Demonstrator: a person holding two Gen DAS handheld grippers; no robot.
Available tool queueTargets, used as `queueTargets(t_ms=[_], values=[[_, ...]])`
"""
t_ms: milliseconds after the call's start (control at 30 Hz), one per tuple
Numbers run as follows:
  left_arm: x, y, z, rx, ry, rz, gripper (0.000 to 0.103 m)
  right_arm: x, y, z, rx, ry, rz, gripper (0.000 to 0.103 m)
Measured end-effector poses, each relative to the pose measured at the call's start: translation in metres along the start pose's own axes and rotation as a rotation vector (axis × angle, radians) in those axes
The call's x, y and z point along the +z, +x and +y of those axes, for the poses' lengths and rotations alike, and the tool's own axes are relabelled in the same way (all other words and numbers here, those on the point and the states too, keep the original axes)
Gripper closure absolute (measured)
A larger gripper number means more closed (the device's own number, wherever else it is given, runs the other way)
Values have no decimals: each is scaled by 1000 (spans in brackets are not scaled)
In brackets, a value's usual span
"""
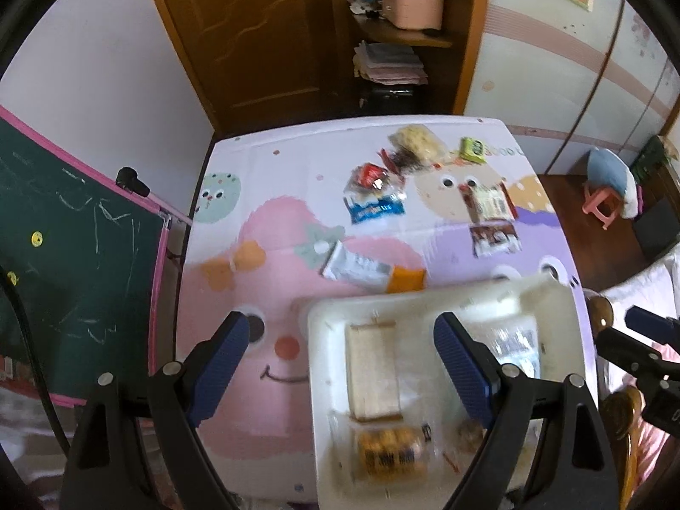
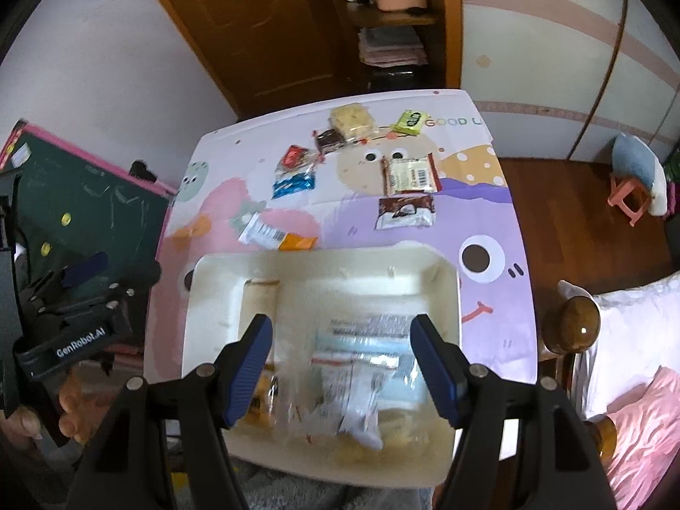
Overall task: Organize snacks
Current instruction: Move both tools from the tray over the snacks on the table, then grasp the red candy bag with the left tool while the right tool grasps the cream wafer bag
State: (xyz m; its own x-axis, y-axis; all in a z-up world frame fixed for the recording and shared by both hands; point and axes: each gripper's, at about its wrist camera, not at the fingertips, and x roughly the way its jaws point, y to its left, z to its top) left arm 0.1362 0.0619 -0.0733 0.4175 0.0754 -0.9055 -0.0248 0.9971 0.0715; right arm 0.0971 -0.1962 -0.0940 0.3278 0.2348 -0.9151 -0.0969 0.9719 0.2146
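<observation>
A white bin stands at the table's near edge and holds several snack packs, among them a clear and pale blue pack. My left gripper is open and empty above the bin's left part. My right gripper is open and empty above the bin. Loose snacks lie farther back: a white and orange bar, a blue and red pack, a brown pack, a cream pack, a yellow cake, a green pack.
The table has a cartoon cloth. A green chalkboard stands to the left. A bed with a wooden post is at the right. A wooden door and shelf are behind the table.
</observation>
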Motion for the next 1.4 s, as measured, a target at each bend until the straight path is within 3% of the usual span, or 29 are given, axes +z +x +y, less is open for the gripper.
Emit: queueTargets(t_ms=[367,467,600,767,933,1167,1400], values=[[105,67,-6,29,87,-38,15,87,50,-38,-93,40,-27,35],[131,102,-12,25,114,-3,15,116,74,-48,-112,22,-22,29],[157,167,-19,-20,120,106,15,148,114,-60,-123,14,-9,22],[168,238,-24,-70,123,215,15,168,165,-68,-102,1,47,13],[174,282,-24,-164,69,300,15,178,213,-80,-118,25,121,8],[180,305,-33,-175,71,309,15,179,256,-101,-139,70,225,8],[180,323,-46,-182,77,325,15,177,270,-90,-147,18,260,7]])
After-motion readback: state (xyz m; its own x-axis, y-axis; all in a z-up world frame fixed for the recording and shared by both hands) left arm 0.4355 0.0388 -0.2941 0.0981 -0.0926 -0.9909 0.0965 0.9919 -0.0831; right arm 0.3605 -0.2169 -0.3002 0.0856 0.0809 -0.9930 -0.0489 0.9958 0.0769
